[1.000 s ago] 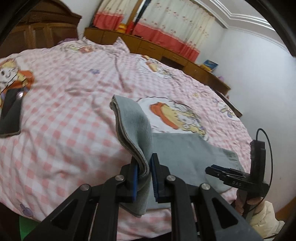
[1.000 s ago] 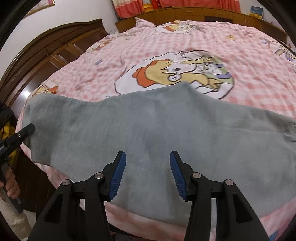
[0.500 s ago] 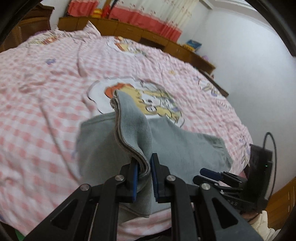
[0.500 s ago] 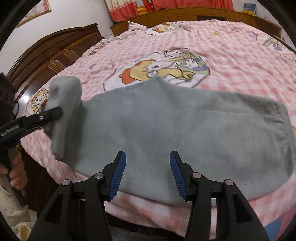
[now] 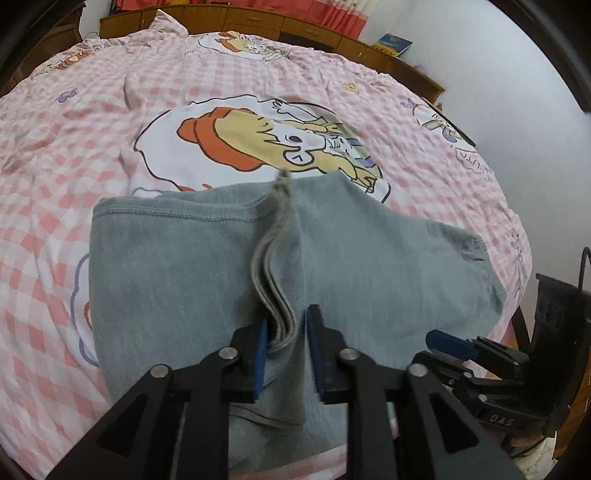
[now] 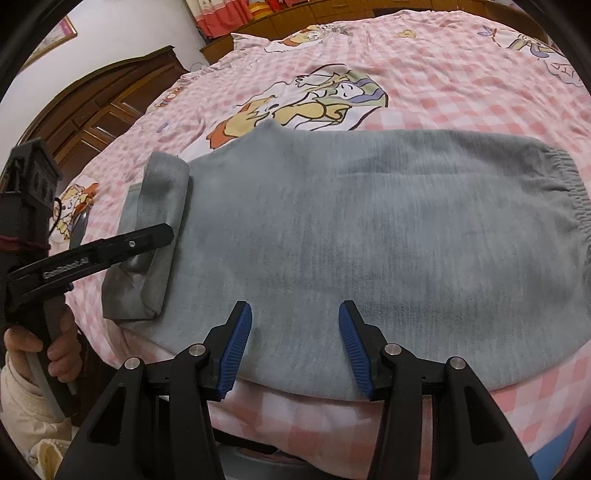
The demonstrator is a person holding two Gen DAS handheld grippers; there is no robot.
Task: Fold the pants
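Grey pants (image 6: 369,229) lie flat across the near edge of a bed, elastic waistband at the right. My left gripper (image 5: 284,332) is shut on the leg cuffs (image 5: 273,258) and holds them folded back over the legs (image 5: 166,266). In the right wrist view the left gripper (image 6: 162,236) sits at the left end of the pants, with the folded-over cuff (image 6: 155,221) beneath it. My right gripper (image 6: 295,332) is open and empty, hovering over the near edge of the pants. It also shows in the left wrist view (image 5: 447,343) at the lower right.
The bed has a pink checked sheet with cartoon prints (image 5: 273,144). A dark wooden wardrobe (image 6: 99,110) stands at the left. Low wooden cabinets with red curtains (image 5: 258,18) line the far wall. A white wall (image 5: 535,129) is at the right.
My left gripper has carried the cuffs rightward over the pants, and the fold now lies lower on the legs. My right gripper has stayed open over the near edge.
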